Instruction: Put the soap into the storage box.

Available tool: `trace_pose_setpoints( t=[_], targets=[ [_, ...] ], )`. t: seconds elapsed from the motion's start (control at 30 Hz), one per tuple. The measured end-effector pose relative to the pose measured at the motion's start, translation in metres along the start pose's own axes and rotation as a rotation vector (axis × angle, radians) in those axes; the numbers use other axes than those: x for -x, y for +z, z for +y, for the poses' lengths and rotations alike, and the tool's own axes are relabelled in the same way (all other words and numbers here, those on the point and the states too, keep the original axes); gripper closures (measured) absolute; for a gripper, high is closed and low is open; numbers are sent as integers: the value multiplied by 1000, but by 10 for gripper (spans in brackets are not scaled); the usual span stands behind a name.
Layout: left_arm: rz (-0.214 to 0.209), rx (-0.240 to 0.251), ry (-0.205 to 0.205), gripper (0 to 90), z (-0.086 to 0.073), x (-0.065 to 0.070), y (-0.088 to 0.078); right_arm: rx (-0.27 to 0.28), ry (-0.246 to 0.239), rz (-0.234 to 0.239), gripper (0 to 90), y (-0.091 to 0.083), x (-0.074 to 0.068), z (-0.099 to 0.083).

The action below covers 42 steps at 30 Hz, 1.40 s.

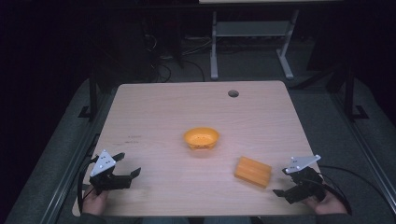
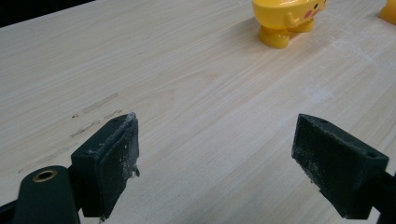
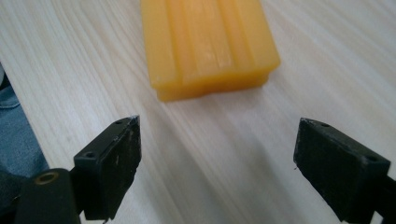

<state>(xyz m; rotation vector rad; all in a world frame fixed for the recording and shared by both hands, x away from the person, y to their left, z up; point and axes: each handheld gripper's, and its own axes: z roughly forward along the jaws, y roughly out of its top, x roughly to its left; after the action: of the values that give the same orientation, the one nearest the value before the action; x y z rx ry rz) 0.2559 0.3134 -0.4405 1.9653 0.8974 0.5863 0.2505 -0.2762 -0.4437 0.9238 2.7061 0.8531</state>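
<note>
A yellow-orange bowl [image 1: 201, 138] stands at the middle of the light wooden table [image 1: 154, 112]. In the left gripper view its base shows small feet and a pink mark [image 2: 285, 21], far ahead and to the right of the jaws. An orange ribbed block [image 1: 252, 171] lies flat at the front right. My left gripper [image 1: 130, 164] rests at the front left, open and holding nothing [image 2: 215, 135]. My right gripper [image 1: 280, 182] sits just right of the block, open, with the block [image 3: 205, 44] a short way ahead of its jaws [image 3: 217, 140].
A round cable hole [image 1: 233, 93] sits near the table's far edge. Another desk's white legs [image 1: 214, 46] stand on the floor behind. A corner of the orange block [image 2: 388, 11] shows at the top right of the left gripper view. The person's jeans [image 3: 14, 135] lie past the near table edge.
</note>
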Motion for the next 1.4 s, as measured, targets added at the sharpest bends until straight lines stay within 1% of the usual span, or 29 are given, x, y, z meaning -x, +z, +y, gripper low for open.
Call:
trace_pose_setpoints(
  t=[0.03, 0.07, 0.1, 0.17, 0.47, 0.53, 0.6, 0.67, 0.7, 0.87, 0.9, 0.93, 1.03, 1.07, 1.23, 1.3, 1.4],
  targets=[
    [1, 2, -1, 143, 0, 0, 0, -5, -15, 3, 145, 0, 1, 6],
    [1, 2, -1, 143, 0, 0, 0, -5, -15, 3, 145, 0, 1, 6],
    [0, 2, -2, 143, 0, 0, 0, -10, -23, 8, 145, 0, 2, 11],
    [0, 1, -1, 143, 0, 0, 0, -12, -33, 7, 145, 1, 2, 15],
    [0, 3, -4, 143, 0, -1, 0, -12, -51, 22, 144, 4, 3, 29],
    [0, 3, -3, 143, 0, -1, 0, -13, -55, 20, 144, 4, 2, 30],
    [0, 4, -3, 143, 0, -1, 0, -8, -61, 12, 144, 4, 1, 36],
    [-1, 6, -2, 143, 0, -1, 0, -10, -70, 15, 144, 4, 1, 38],
    [0, -1, 5, 143, 0, -2, -1, -15, -73, 21, 144, 6, 1, 42],
    [-1, -1, 8, 143, 0, -2, -1, -26, -91, 29, 144, 10, 0, 48],
    [-2, 0, 4, 143, 0, -2, -1, -27, -89, 33, 144, 13, -1, 51],
    [-1, 0, 1, 143, 0, -2, -1, -29, -102, 32, 144, 14, -1, 52],
    [-4, -1, 2, 143, 1, -2, -1, -28, -101, 32, 143, 16, -1, 55],
    [-3, -1, 3, 143, 1, -2, -1, -30, -115, 35, 143, 18, -2, 58],
    [-5, 5, -3, 143, 1, -2, 0, -46, -134, 39, 143, 25, -2, 65],
    [-4, 2, 6, 143, 1, -2, -1, -47, -137, 45, 144, 27, -2, 67],
    [-3, 3, 9, 143, 1, -3, -1, -54, -145, 45, 143, 28, -2, 69]
  ],
)
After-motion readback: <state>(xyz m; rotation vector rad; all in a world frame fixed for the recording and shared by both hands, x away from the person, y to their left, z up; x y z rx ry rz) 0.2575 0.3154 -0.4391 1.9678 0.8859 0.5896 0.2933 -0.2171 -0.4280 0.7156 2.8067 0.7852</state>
